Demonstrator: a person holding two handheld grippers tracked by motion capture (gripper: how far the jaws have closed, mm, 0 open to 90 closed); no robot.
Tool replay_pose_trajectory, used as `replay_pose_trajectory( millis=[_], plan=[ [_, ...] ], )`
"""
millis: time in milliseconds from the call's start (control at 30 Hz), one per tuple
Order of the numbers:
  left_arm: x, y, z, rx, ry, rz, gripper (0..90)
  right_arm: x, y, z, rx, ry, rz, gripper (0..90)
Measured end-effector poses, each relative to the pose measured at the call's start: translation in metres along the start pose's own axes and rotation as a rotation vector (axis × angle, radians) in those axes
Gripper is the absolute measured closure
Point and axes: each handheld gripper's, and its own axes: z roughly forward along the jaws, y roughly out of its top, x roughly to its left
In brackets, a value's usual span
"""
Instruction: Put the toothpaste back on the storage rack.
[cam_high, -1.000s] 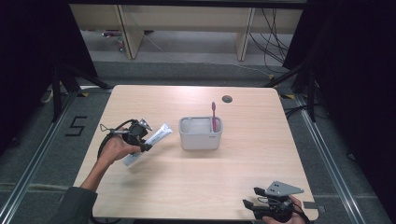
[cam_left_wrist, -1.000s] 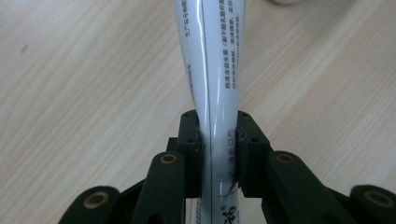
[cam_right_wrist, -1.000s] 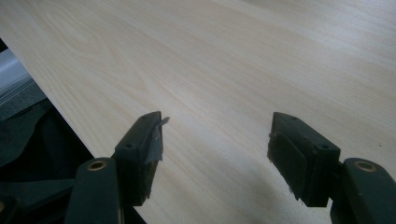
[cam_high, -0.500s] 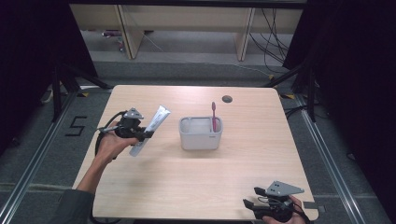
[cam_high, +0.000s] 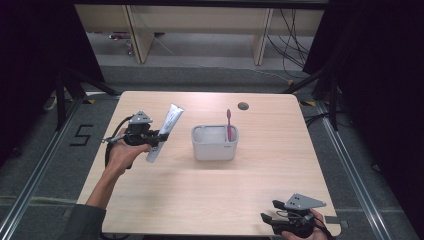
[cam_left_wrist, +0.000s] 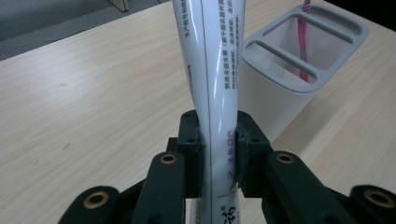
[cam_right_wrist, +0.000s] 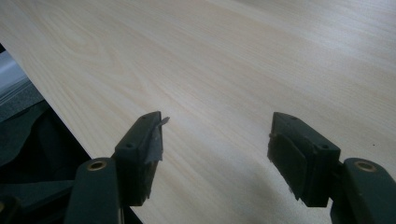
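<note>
A white toothpaste tube (cam_high: 165, 131) is held above the table's left side, tilted with its flat end up and to the right. My left gripper (cam_high: 159, 136) is shut on the tube's lower part; in the left gripper view both pads press the tube (cam_left_wrist: 214, 93). Just right of it stands a grey divided holder (cam_high: 215, 143) with a pink toothbrush (cam_high: 229, 124) upright in its right compartment, also seen as the holder (cam_left_wrist: 280, 88) with the toothbrush (cam_left_wrist: 304, 42). My right gripper (cam_high: 267, 222) rests at the table's front right edge, its jaws wide apart (cam_right_wrist: 217, 149) with nothing between them.
A round cable hole (cam_high: 243, 106) lies in the tabletop behind the holder. The wooden table (cam_high: 210, 190) has bare surface across its middle and front. Shelving legs and cables stand beyond the far edge.
The left hand has lifted the tube off the table and swung it from nearly flat to steeply tilted, flat end up. The right gripper has stayed put.
</note>
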Motion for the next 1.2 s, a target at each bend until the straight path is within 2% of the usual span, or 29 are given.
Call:
replay_pose_trajectory(
  millis=[100,133,233,267,300,333,433,467,567,600,767,867,1033,1100,1133,1200],
  plan=[
    [-0.001,0.002,0.0,-0.007,0.008,0.014,74.8,0.0,0.0,0.0,-0.001,0.002,0.002,35.8],
    [-0.003,0.005,0.001,-0.043,0.015,-0.001,74.8,0.0,0.0,0.0,0.0,0.0,-0.002,35.7],
    [-0.005,0.009,0.0,-0.051,0.021,0.004,74.8,-0.001,-0.001,0.001,0.0,0.002,-0.002,35.7],
    [-0.008,0.014,0.001,-0.073,0.01,-0.001,74.7,0.0,-0.001,0.0,-0.003,0.002,-0.001,35.7],
    [-0.008,0.014,0.001,-0.073,0.01,-0.001,74.7,0.0,-0.001,0.0,-0.003,0.002,-0.001,35.7],
    [-0.011,0.019,0.001,-0.093,0.014,-0.004,74.8,-0.001,0.0,0.0,-0.002,0.002,0.0,35.7],
    [-0.015,0.024,0.001,-0.104,0.014,-0.004,74.7,-0.001,0.0,0.0,-0.001,0.001,0.0,35.7],
    [-0.019,0.028,0.004,-0.108,-0.005,-0.009,74.7,0.0,-0.001,0.0,-0.003,0.003,0.005,35.7],
    [-0.023,0.033,0.007,-0.104,-0.012,-0.004,74.8,-0.001,0.0,0.0,-0.006,-0.001,0.002,35.7],
    [-0.029,0.038,0.009,-0.111,-0.008,0.007,74.8,0.0,0.0,0.0,0.0,0.0,0.002,35.7],
    [-0.04,0.051,0.013,-0.149,-0.024,0.024,74.8,-0.001,0.0,0.0,-0.003,0.0,0.001,35.7],
    [-0.048,0.058,0.016,-0.182,-0.036,0.022,74.8,-0.001,0.0,-0.001,-0.006,0.002,0.0,35.7],
    [-0.056,0.066,0.021,-0.2,-0.048,0.027,74.7,-0.001,0.0,-0.001,-0.014,0.01,0.002,35.7],
    [-0.06,0.068,0.024,-0.212,-0.053,0.024,74.8,-0.001,0.0,-0.001,-0.013,-0.001,0.003,35.7],
    [-0.064,0.071,0.028,-0.213,-0.061,0.028,74.8,0.001,0.0,-0.001,-0.008,0.01,0.026,35.8],
    [-0.067,0.074,0.032,-0.22,-0.062,0.028,74.8,0.001,0.0,-0.002,-0.005,0.015,0.031,35.8]
  ],
)
